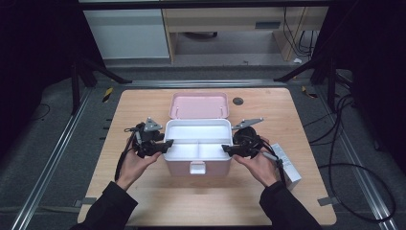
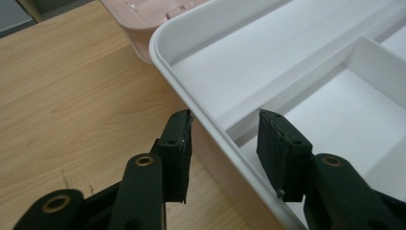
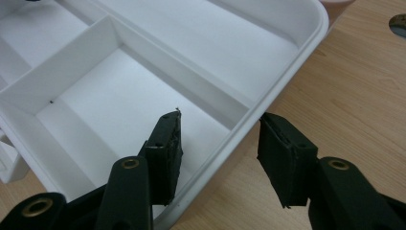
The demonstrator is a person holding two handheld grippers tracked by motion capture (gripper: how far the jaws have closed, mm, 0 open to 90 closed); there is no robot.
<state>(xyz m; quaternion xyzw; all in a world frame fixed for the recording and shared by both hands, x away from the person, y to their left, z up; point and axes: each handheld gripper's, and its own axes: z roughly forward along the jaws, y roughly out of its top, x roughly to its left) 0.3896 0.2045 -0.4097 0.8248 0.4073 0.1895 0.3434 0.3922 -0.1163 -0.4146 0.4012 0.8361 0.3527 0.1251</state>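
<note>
You've got a wooden table (image 1: 158, 201) on grey carpet (image 1: 52, 143), black cables (image 1: 354, 158) trailing off its right edge, pale cabinets (image 1: 127, 33) behind.

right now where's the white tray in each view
high view: white tray sits mid-table inside the pink box, between the two grippers.
left gripper view: tray rim runs diagonally between the jaws, tray at upper right.
right gripper view: tray rim runs between the jaws, tray at upper left.
shared landmark: the tray's divider wall.
</note>
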